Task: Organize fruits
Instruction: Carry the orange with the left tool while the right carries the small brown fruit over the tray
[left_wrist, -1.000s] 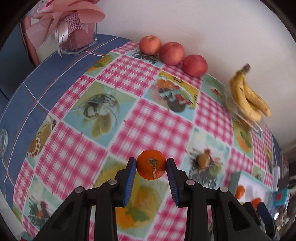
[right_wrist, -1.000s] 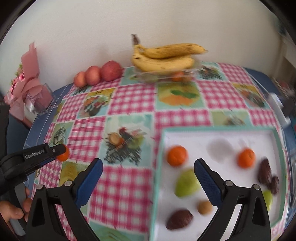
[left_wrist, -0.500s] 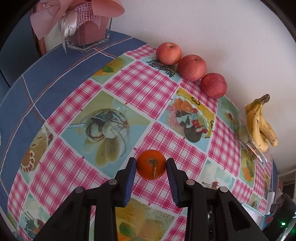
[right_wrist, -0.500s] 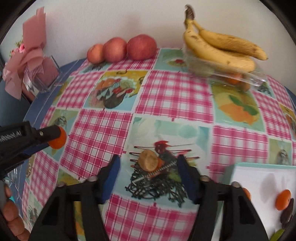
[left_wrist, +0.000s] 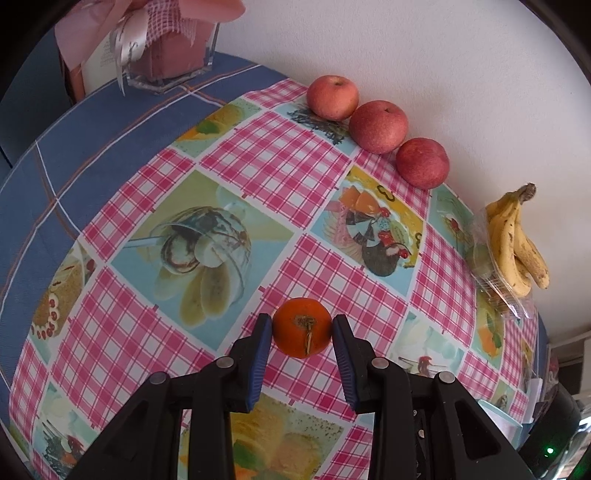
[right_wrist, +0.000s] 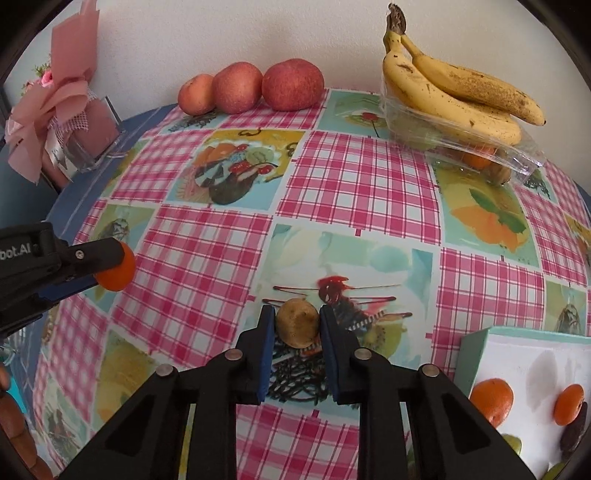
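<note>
Soft, even daylight fills both my views, bright on the white wall (left_wrist: 406, 55) and without hard shadows. The clear plastic box (right_wrist: 480, 147) under the bananas (right_wrist: 454, 96) catches small glints. The fisheye bulges the surface (right_wrist: 351, 177) like a dome, with black vignette at every corner. Focus is sharp centrally, softening toward the rim.

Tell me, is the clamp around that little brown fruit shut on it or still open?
Shut on it: in the right wrist view both blue pads of the right gripper press the brown fruit.

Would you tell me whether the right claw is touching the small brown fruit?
Touching: the right wrist view shows both pads pressed against the brown fruit held by the right claw.
</note>
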